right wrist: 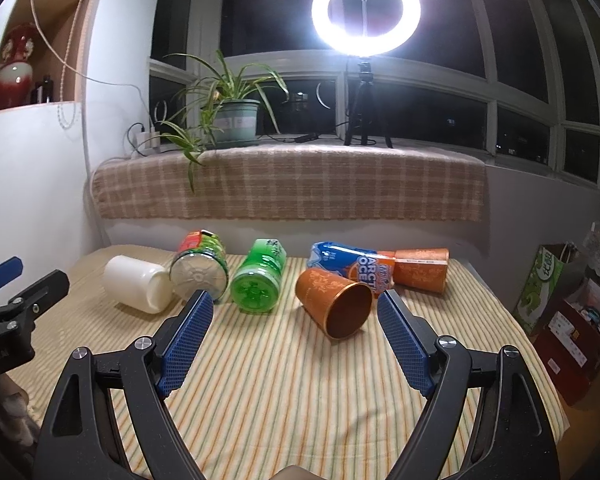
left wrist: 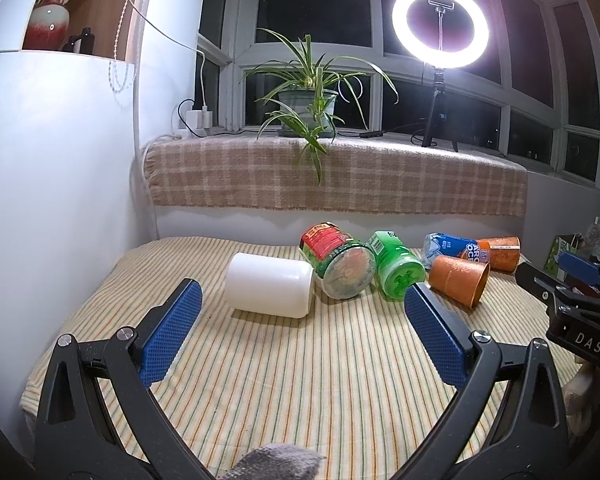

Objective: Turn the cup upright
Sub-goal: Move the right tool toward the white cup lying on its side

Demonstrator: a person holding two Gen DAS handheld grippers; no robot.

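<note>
Row of tipped containers on a striped cloth surface (right wrist: 300, 380), none upright yet. Left to right: white cup (left wrist: 270, 285), smooth matte cylinder on its side; red-green jar (left wrist: 336, 262), glossy label, clear ribbed base toward camera; green bottle (right wrist: 258, 276), translucent plastic, moulded base; near orange cup (right wrist: 334, 304), tapered, patterned wall, dark glossy inside, mouth facing the camera and angled right; blue bottle (right wrist: 348, 262), crinkly label; far orange cup (right wrist: 420, 270) on its side behind, touching the blue bottle.

Left gripper (left wrist: 302, 320) fingers spread wide, nothing held, hovering short of the white cup. Right gripper (right wrist: 296, 334) fingers also spread wide and empty, near orange cup sitting just beyond and between them.

Likely step: approach and grab. Which cup is meant is unclear; near orange is best lined up. For a good flip, come in across the tapered wall near mid-height, not the rim, pinch firmly since the wall looks slick, then rotate mouth up and set down clear of the blue bottle. Cloth is soft, so place flat to avoid tipping.
</note>
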